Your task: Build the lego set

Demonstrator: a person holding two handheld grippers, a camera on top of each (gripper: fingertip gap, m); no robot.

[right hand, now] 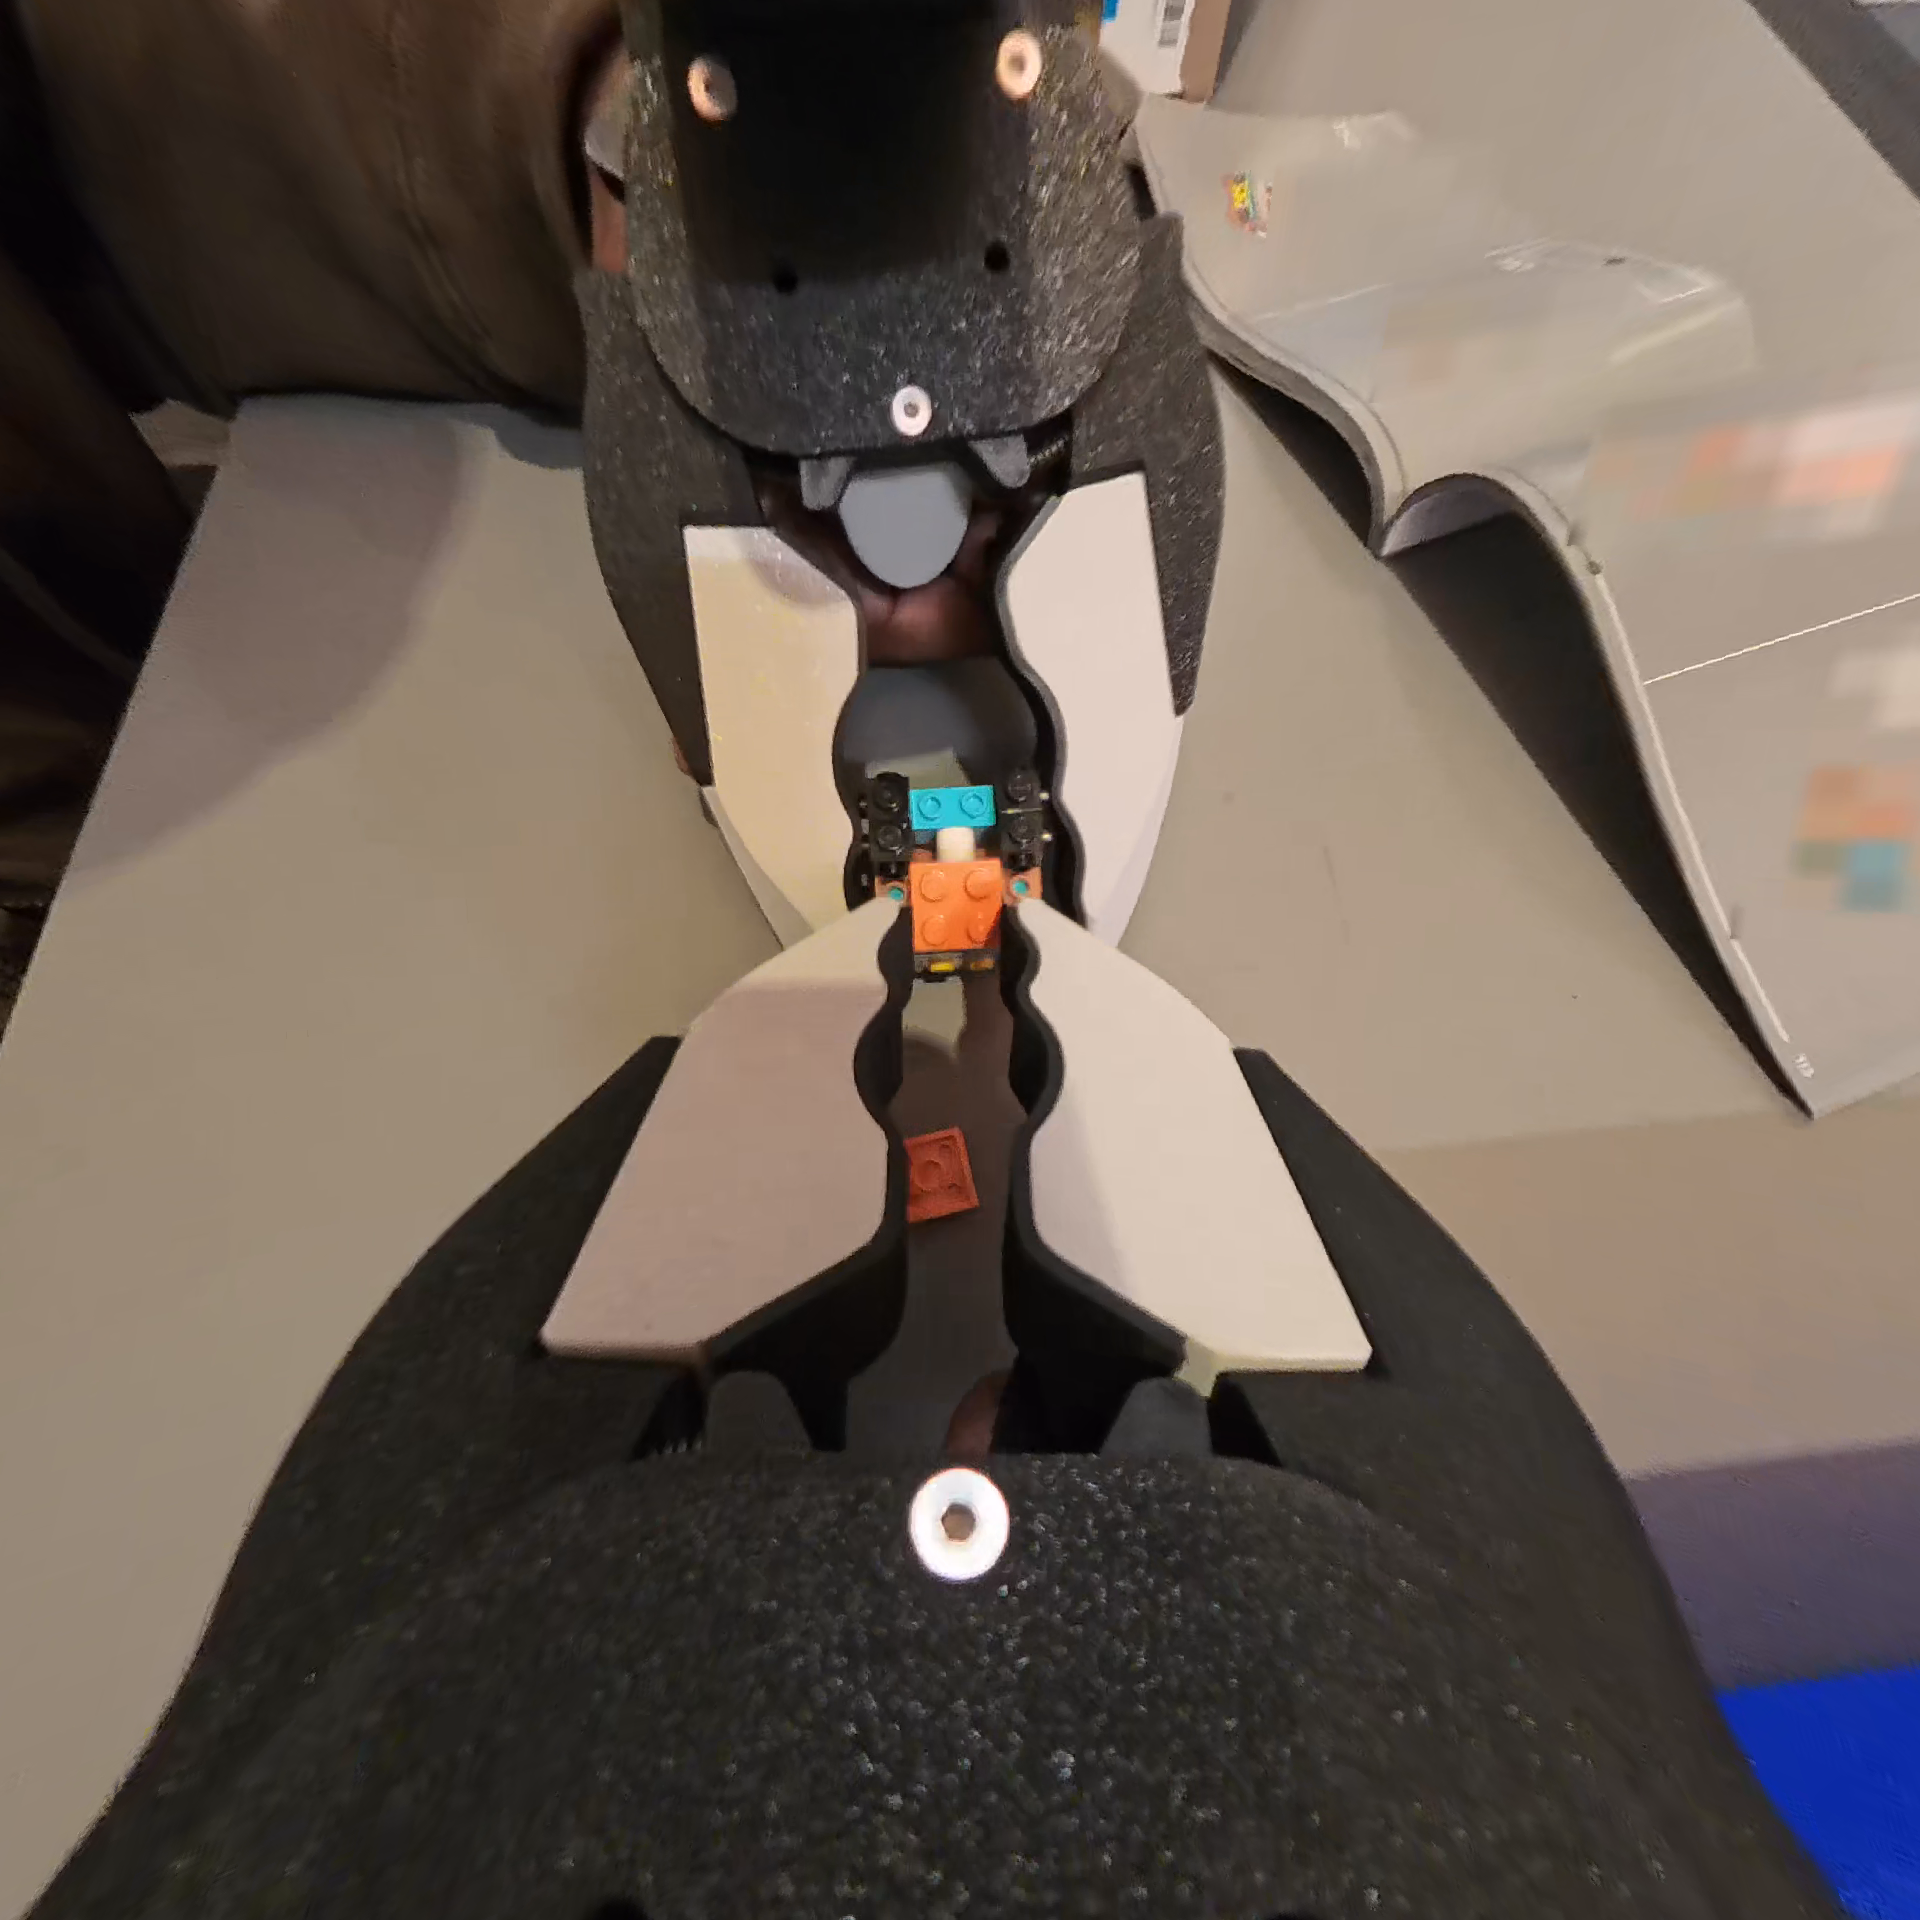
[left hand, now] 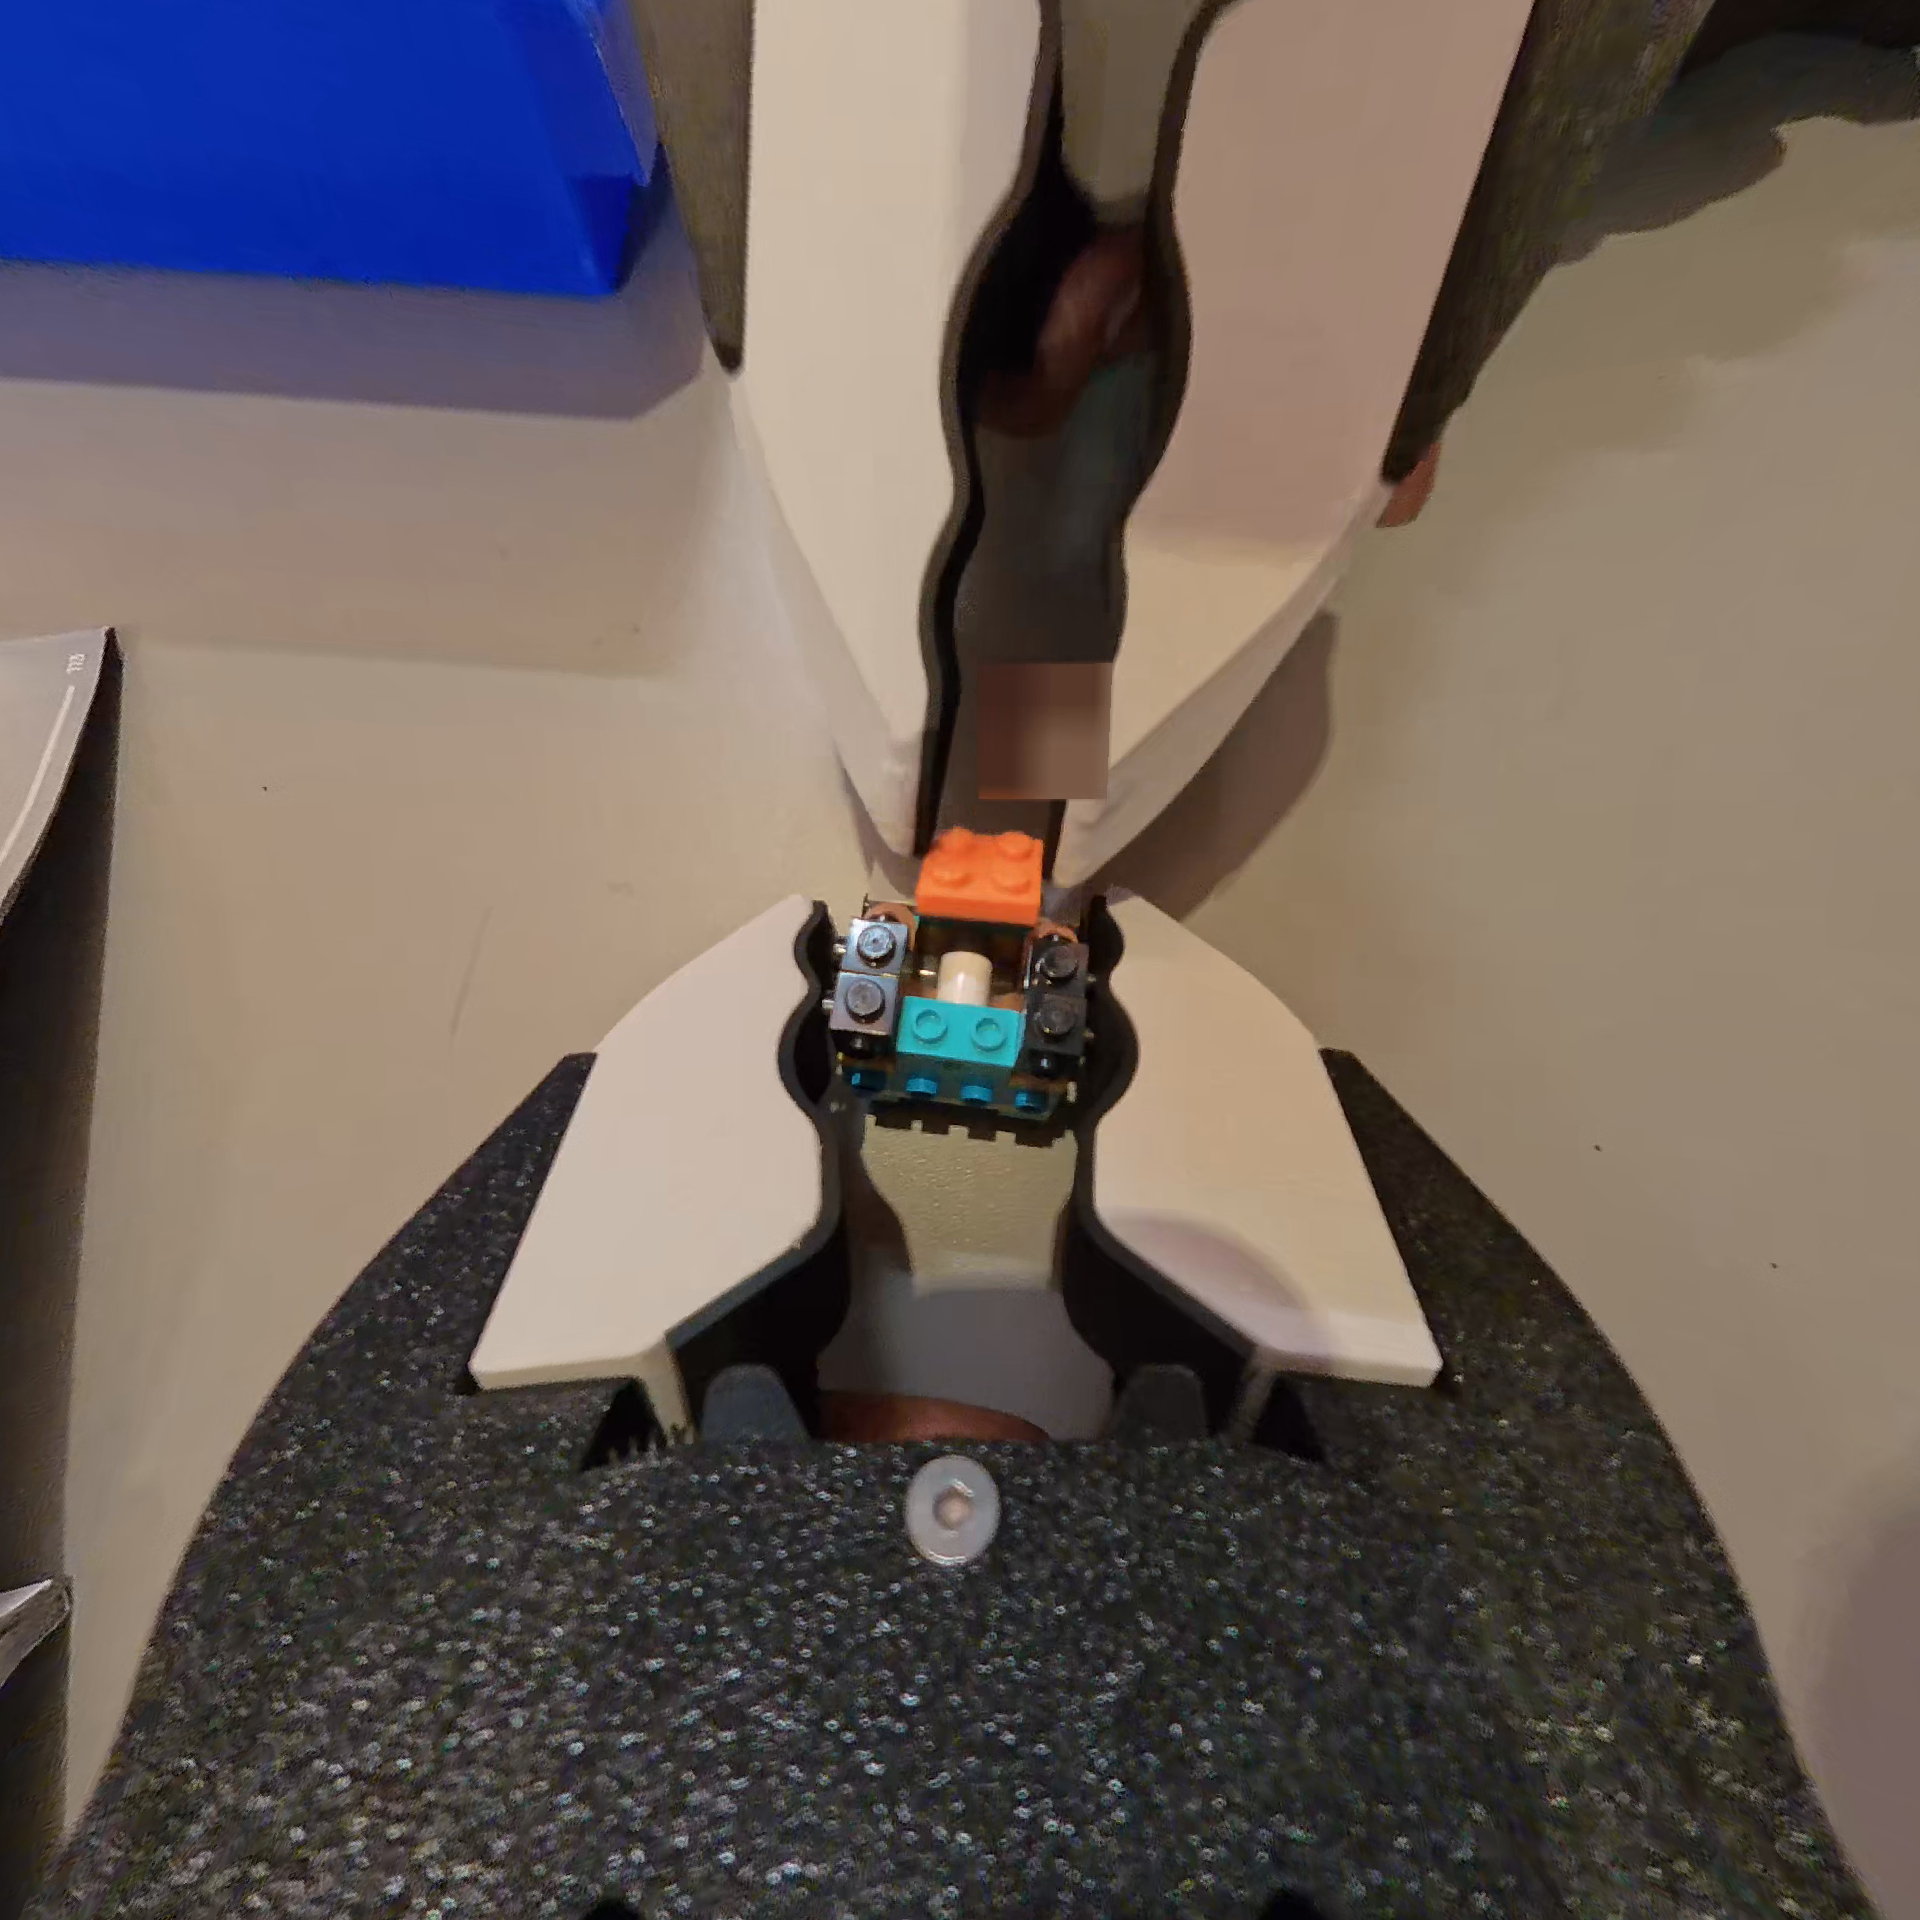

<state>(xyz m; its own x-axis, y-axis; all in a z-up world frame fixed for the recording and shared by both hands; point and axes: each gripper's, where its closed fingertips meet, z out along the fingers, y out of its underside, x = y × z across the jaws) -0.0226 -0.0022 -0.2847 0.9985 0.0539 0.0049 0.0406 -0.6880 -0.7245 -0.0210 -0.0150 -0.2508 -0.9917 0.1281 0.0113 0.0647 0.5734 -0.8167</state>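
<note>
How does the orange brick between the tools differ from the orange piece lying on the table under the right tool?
The orange brick sits studs-up on the small build, at the right tool tips; the loose orange piece lies alone on the table, apart from the build. The brick is brightly lit; the piece sits in shadow and looks darker. Both are square and orange.

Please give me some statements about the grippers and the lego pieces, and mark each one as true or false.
1. The left gripper is closed on the small lego assembly. True.
2. The orange brick sits between the fingertips of the right gripper. True.
3. The teal brick lies alone on the table. False: it is part of the held assembly.
4. A second, loose orange piece lies on the table under the right gripper. True.
5. The instruction booklet is closed. False: it lies open.
</note>
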